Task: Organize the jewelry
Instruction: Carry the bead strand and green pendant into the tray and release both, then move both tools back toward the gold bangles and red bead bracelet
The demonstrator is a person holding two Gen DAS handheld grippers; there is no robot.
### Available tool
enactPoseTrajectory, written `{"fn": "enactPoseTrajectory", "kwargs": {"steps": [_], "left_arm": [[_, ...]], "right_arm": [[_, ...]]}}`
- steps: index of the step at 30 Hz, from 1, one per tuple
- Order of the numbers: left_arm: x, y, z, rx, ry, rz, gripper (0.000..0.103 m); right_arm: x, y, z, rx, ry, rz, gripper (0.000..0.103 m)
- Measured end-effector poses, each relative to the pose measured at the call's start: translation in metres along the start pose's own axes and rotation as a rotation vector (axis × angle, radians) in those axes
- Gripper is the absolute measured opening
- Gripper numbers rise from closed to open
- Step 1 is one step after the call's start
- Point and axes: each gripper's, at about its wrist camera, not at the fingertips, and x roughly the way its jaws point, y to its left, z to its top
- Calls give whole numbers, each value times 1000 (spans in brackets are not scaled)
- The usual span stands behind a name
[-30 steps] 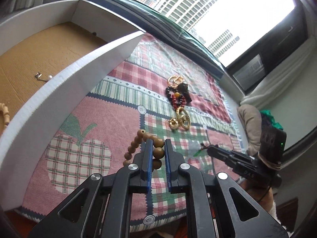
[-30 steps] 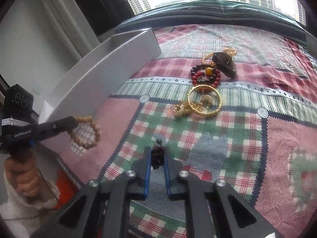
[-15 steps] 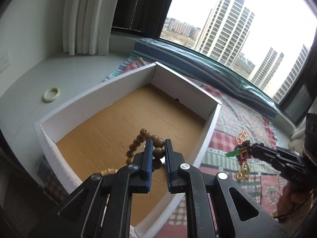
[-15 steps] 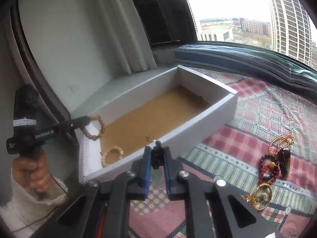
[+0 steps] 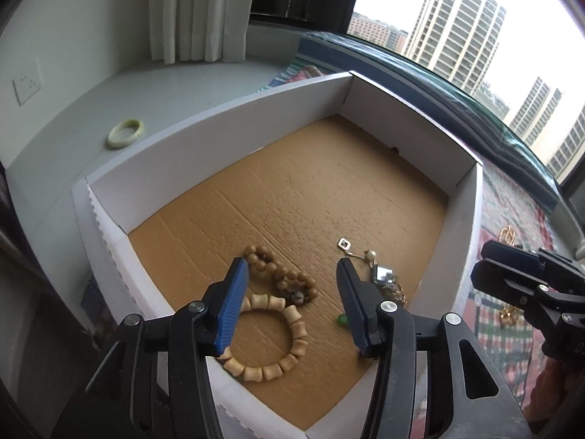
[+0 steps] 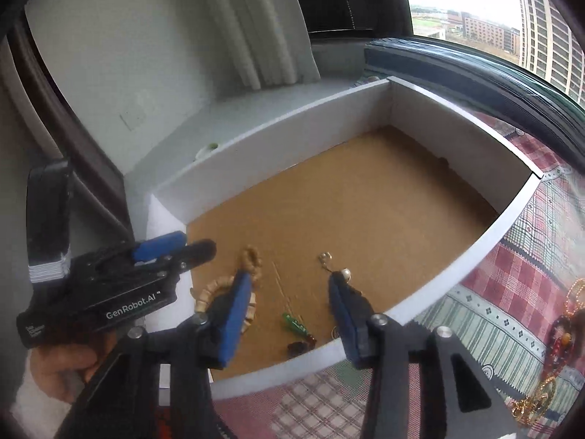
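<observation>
A white box [image 5: 226, 124] with a brown cardboard floor lies below both grippers. My left gripper [image 5: 292, 267] hangs over its near end, jaws opening, nothing between them. Under it lie a brown bead bracelet [image 5: 281, 274] and a pale bone-bead bracelet [image 5: 278, 336]. Silver earrings [image 5: 380, 270] rest to their right. My right gripper [image 6: 289, 280] hovers over the same box [image 6: 292, 128], jaws opening and empty. A small green and dark bead piece [image 6: 294, 323] lies on the floor beneath it, by the near wall. The left gripper [image 6: 175, 248] shows at the left of the right wrist view.
More jewelry stays on the patchwork cloth [image 6: 512, 292]: a dark red bead bracelet [image 6: 561, 333] and gold pieces [image 6: 533, 398]. A pale green bangle [image 5: 125, 133] sits on the white sill behind the box. A curtain and the window run along the back.
Both grippers swung from over the cloth to above the box and opened. The brown bead bracelet left the left jaws, the small green piece left the right jaws; both now lie in the box.
</observation>
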Motion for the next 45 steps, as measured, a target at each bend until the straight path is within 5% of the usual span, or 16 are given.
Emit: {"fn": "enactPoseTrajectory", "kwargs": {"steps": [10,22,34,45], "left_arm": [[-48,-90,-52,175,-96,-133,70],[-35,-215,-122,356,-29,-292,71],[-3,-256,-184,443,18,-234,71],[23,-255,-201,433,67,-217,71]], "right_arm": [[-84,-31,-54,-28,-151,-153,53],[-161,-105,-175,109,-220,-406,53],[-173,-162,-279,327,-235,-577,53],[-159,-177,-302,385,-215,-607,53]]}}
